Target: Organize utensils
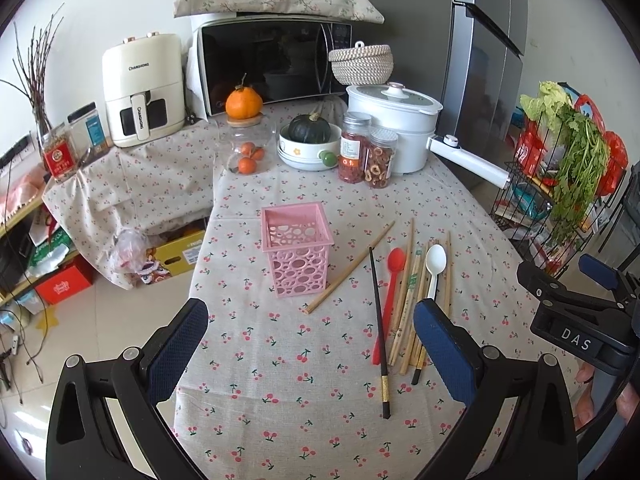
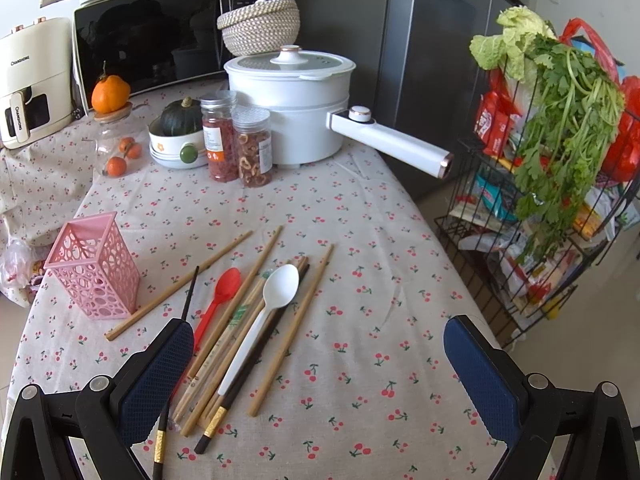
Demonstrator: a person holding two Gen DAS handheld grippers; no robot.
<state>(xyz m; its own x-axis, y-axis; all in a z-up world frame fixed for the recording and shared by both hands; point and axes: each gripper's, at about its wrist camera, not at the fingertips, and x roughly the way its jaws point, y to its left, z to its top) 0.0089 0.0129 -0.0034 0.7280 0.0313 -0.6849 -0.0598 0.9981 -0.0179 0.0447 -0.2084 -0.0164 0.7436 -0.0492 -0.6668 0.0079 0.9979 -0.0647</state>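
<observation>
Both grippers hover over the near edge of the table, left gripper and right gripper with fingers spread wide, holding nothing. Looks like the very start: nothing sorted yet. Just ahead lie the loose utensils: bamboo chopsticks, black chopsticks, a red spoon, a white spoon. Next move calls for pinching one piece. Beyond, toward the left edge, the pink holder stands upright, seemingly empty.
</observation>
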